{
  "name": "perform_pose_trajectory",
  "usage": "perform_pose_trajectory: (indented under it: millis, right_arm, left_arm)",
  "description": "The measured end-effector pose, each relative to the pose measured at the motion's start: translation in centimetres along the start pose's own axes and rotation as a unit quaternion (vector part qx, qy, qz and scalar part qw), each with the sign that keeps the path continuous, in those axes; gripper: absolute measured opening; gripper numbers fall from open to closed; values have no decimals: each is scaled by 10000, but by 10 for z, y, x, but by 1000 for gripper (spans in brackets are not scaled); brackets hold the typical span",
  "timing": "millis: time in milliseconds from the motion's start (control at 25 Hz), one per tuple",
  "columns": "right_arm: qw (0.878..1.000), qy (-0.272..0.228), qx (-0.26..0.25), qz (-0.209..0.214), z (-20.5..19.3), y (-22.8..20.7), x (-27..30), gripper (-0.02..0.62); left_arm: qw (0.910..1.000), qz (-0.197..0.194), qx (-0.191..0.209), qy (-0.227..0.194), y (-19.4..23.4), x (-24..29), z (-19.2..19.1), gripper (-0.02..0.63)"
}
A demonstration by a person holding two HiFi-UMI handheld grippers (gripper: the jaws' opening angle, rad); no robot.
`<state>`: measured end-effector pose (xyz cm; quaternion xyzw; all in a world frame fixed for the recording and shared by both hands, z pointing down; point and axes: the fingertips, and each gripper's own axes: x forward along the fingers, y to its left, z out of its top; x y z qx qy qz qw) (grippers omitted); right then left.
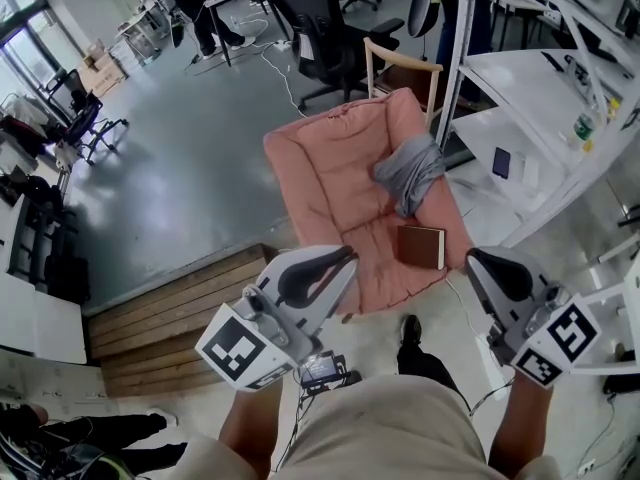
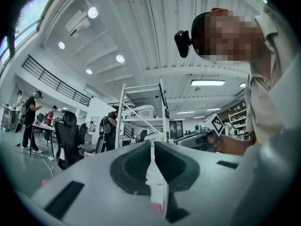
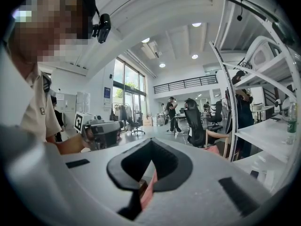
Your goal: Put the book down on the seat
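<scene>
A brown book [image 1: 421, 246] lies flat on the front right part of the pink cushioned seat [image 1: 330, 183], just below a crumpled grey cloth [image 1: 412, 171]. My left gripper [image 1: 350, 254] hovers near the seat's front edge, left of the book, its jaws shut with nothing between them. My right gripper [image 1: 471, 259] is close to the book's right side, off the cushion's corner, also shut and empty. In the left gripper view the left gripper [image 2: 153, 146] points level across the room. The right gripper [image 3: 151, 144] has the chair's pink edge [image 3: 215, 150] ahead.
A white shelf rack and desk [image 1: 520, 118] stand right of the chair, with a dark phone [image 1: 501, 162] on the lower shelf. A black office chair [image 1: 325, 38] is behind it. A wooden step [image 1: 170, 308] lies at the left. People work at desks far off.
</scene>
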<state>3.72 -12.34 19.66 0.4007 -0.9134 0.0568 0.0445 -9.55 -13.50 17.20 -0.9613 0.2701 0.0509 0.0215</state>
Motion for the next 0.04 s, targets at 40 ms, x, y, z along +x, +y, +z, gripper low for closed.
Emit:
perform_pose_trajectory:
  millis: [40]
  right_arm:
    - [10000, 7, 2, -3, 0, 2, -1, -9]
  left_arm:
    - [10000, 8, -4, 8, -1, -2, 0, 26]
